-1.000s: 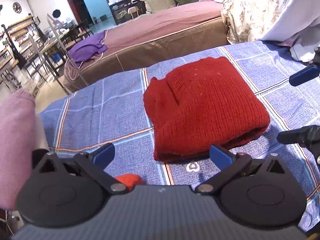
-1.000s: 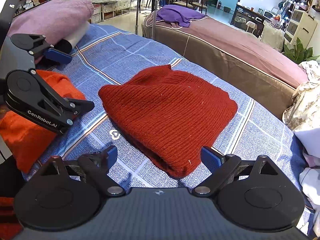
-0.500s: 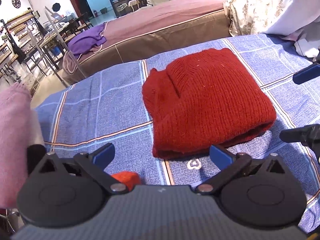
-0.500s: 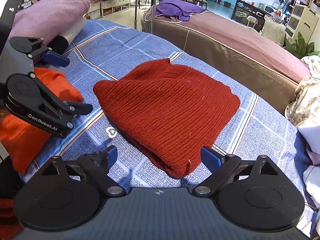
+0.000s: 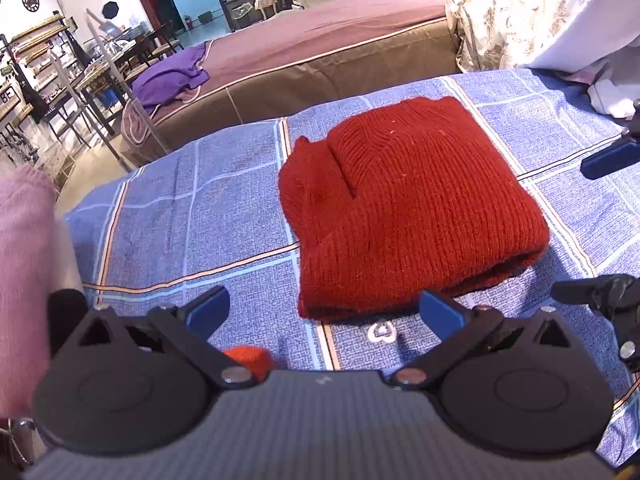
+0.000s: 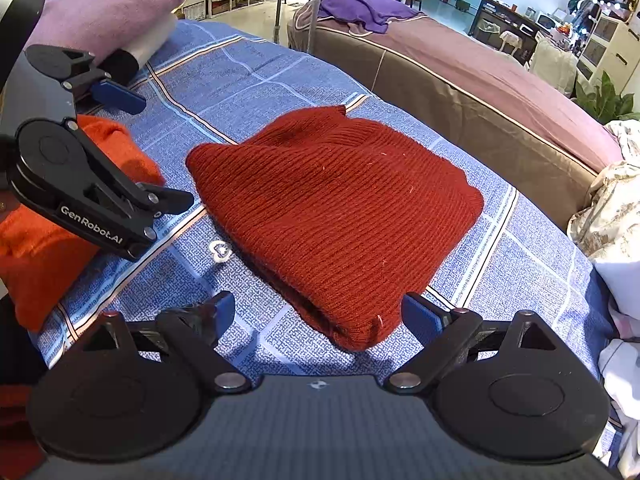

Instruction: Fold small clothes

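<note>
The folded dark red knit sweater [image 5: 404,208] sits mid-way across the blue checked bedsheet [image 5: 192,200], nothing gripping it. Left gripper [image 5: 324,312] and right gripper [image 6: 314,312] both hang just short of its near edge, jaws spread wide and empty. Bare sheet on the sweater's far-left side; orange knit garment [image 6: 48,248] lies close on the left, partly behind the left gripper. Pink sweater [image 6: 104,12] is cut off at the frame edge. White and floral bedding [image 6: 612,216] crowds the right side.
</note>
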Motion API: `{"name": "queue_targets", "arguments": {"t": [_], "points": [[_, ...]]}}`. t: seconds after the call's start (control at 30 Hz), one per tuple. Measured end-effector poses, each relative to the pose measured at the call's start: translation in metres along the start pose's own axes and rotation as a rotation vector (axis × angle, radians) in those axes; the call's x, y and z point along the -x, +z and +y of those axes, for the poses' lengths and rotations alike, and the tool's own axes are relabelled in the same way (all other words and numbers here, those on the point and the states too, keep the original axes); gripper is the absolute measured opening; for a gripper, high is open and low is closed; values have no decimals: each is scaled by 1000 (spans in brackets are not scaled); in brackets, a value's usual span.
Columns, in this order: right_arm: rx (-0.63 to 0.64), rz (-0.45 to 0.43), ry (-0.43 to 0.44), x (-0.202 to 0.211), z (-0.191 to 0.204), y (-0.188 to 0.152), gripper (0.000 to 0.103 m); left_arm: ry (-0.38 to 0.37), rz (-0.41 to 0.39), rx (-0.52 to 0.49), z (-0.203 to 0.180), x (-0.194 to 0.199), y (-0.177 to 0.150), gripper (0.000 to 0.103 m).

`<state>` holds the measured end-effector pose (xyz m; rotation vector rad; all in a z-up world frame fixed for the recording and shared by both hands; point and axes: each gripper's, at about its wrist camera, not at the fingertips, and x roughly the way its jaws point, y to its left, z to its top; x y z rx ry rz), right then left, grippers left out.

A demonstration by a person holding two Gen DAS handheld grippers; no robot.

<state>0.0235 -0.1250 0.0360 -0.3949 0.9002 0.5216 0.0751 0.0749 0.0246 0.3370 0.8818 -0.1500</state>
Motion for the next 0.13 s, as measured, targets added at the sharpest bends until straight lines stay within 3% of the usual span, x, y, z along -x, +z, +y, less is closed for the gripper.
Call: {"name": "queue_targets", "arguments": {"t": [0.13], "points": [[3,4,-6,0,1,0,103,7,-25,-5,-1,3,1,103]]}}
